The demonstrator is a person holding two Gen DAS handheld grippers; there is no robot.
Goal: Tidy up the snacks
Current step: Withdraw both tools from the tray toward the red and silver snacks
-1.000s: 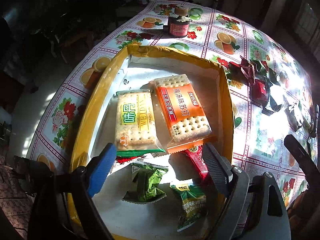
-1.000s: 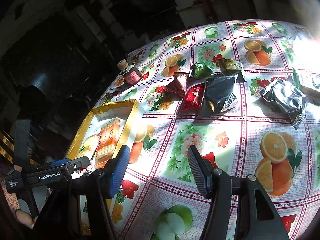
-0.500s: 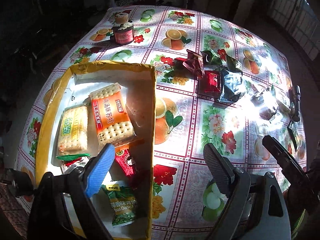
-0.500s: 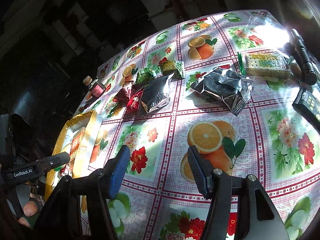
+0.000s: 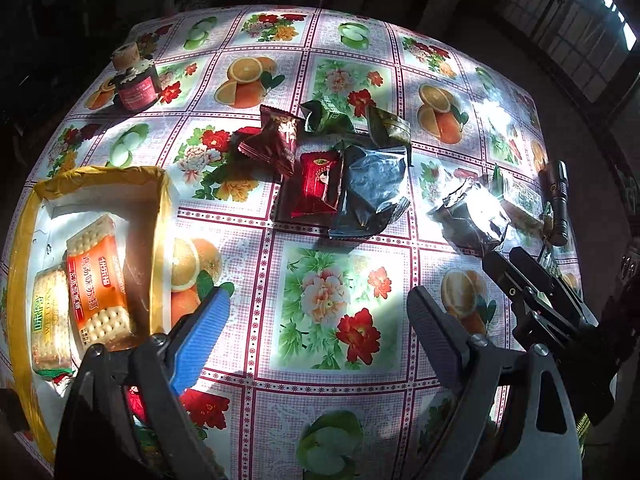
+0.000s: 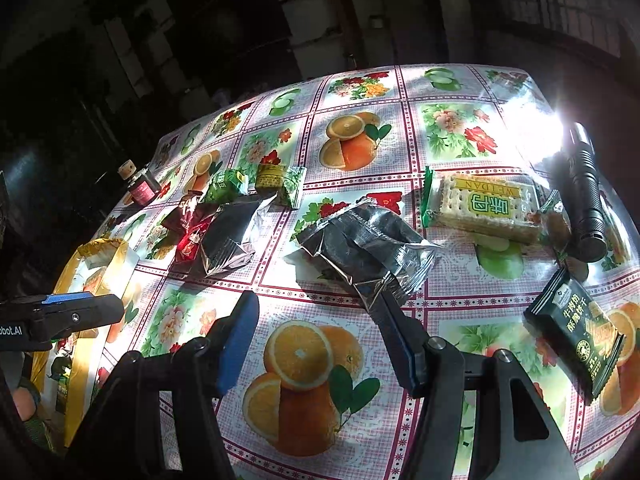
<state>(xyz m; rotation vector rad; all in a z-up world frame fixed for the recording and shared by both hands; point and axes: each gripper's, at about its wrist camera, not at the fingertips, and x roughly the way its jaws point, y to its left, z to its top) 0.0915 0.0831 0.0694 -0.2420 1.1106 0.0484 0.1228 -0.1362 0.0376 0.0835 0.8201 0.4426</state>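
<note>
A yellow-rimmed box (image 5: 158,216) at the left holds an orange cracker pack (image 5: 98,276) and a green-labelled cracker pack (image 5: 48,320). Loose snacks lie mid-table: a red packet (image 5: 318,188), a dark red packet (image 5: 276,140), green packets (image 5: 328,118) and a silver packet (image 5: 372,192). My left gripper (image 5: 316,320) is open and empty over the tablecloth, right of the box. My right gripper (image 6: 316,320) is open and empty just short of a crumpled silver packet (image 6: 364,244). A Weidan cracker pack (image 6: 484,208) and a dark green packet (image 6: 576,328) lie to its right.
A small dark jar with a cork lid (image 5: 134,80) stands at the far left. A black flashlight (image 6: 586,196) lies near the table's right edge. The floral tablecloth (image 5: 340,300) covers the table. The right gripper's body (image 5: 552,304) shows at the left view's right side.
My left gripper has swung right, from above the box to over the tablecloth beside it. My right gripper has moved right and forward, close to the crumpled silver packet. Both stay open.
</note>
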